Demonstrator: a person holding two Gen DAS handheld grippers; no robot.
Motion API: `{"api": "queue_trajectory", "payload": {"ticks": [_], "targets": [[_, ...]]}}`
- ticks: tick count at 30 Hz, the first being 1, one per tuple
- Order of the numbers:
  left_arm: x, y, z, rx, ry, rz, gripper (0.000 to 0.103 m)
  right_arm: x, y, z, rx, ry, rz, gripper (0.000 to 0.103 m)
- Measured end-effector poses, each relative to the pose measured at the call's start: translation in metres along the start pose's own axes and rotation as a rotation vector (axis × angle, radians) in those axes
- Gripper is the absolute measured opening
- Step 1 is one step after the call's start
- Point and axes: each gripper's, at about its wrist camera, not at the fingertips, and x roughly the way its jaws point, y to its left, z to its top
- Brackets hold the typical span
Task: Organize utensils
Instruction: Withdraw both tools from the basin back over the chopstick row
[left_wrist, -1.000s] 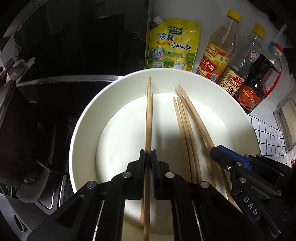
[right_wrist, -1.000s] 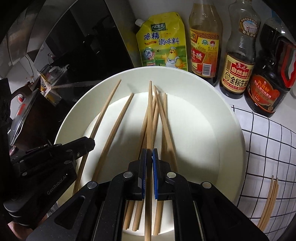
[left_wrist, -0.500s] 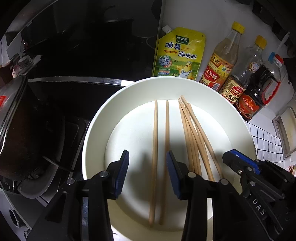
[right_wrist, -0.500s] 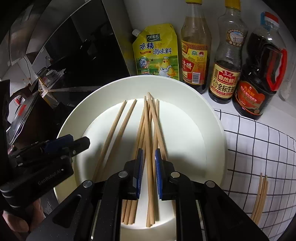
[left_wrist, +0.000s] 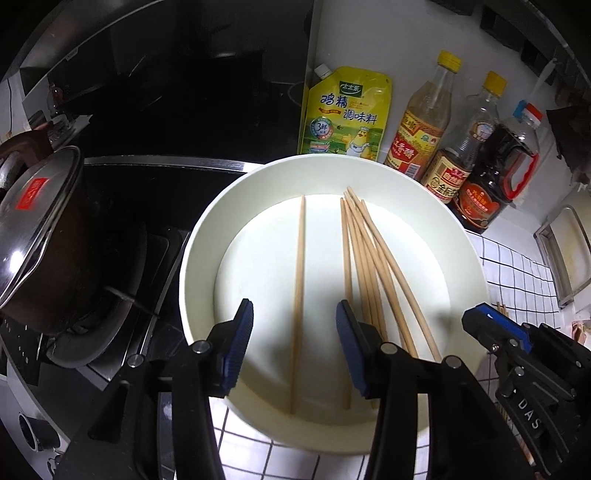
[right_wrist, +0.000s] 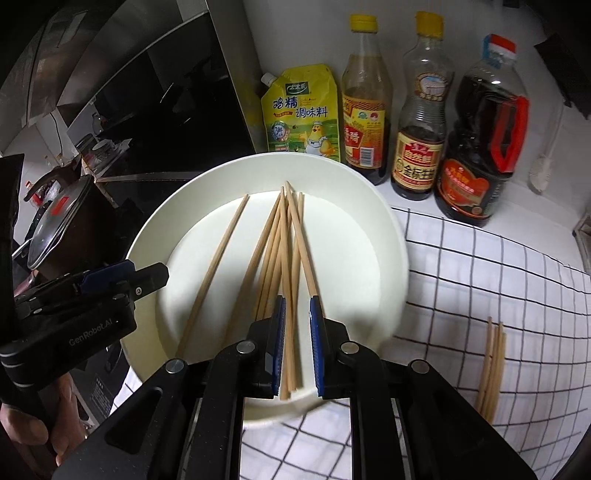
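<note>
Home kitchen: stove pot (left_wrist: 44, 236), condiment bottles (right_wrist: 417, 110).

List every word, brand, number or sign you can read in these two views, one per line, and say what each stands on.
"鸡精 调味料", "3鲜": yellow seasoning pouch
"香醋": yellow-capped vinegar bottle, partly hidden
"金标生抽": middle soy sauce bottle
"GenRobot.AI": body of the left gripper
"DAS": body of the right gripper, cut off
Red-handled dark jug label: blurred
Pot lid red sticker: unreadable

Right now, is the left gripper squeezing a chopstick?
No, the left gripper is wide open, and the lone chopstick lies loose on the white plate between its fingers.
</note>
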Motion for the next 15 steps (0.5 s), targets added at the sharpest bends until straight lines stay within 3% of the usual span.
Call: {"api": "queue_trajectory", "payload": {"ticks": [15], "targets": [[-0.036, -0.028, -0.03, 0.024, -0.025, -0.017, 0.048, -0.05, -0.022, -0.035, -0.004, -0.018, -0.034, 0.015]]}}
